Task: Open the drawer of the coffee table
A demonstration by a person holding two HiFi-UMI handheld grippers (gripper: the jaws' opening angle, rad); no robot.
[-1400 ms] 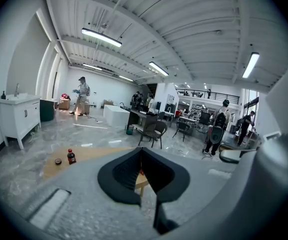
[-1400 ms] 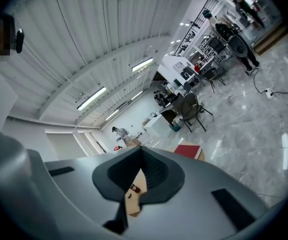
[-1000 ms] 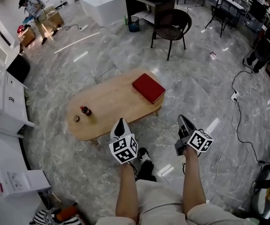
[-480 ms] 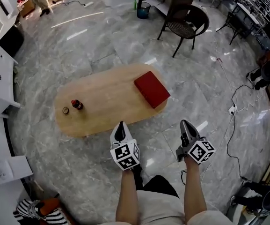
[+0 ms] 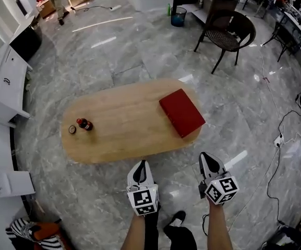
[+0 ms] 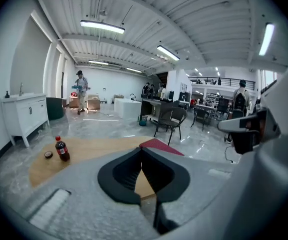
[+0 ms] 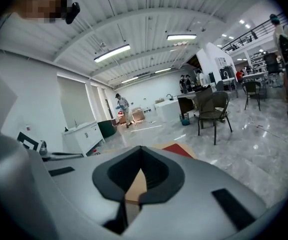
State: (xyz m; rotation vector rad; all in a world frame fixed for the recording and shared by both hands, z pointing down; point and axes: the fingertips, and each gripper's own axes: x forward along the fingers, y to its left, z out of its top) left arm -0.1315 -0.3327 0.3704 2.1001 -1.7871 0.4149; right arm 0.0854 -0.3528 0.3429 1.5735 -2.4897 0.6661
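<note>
A: Arm pose?
B: Two bare forearms (image 5: 139, 230) in from the bottom edge of the head view, side by side and apart. Left gripper (image 5: 141, 166) and right gripper (image 5: 207, 160) aimed forward and slightly down at the near long edge of the oval light-wood coffee table (image 5: 124, 119). Both short of that edge, over the grey marble floor (image 5: 233, 113), touching nothing.
A: Table orientation?
B: Directly ahead of both grippers. Long axis left to right in the head view, right end tipped a little farther away. Flat red book (image 5: 182, 112) on the right end. Small dark cola bottle (image 5: 84, 124) upright near the left end, small dark round lid (image 5: 72, 130) just beside it. Drawer not made out in any view.
A: Jaws?
B: Left: closed, pad tips meeting, nothing between them, only the wood edge visible through the gap behind the tips. Right: same, shut and empty, with the table top and red book beyond.
</note>
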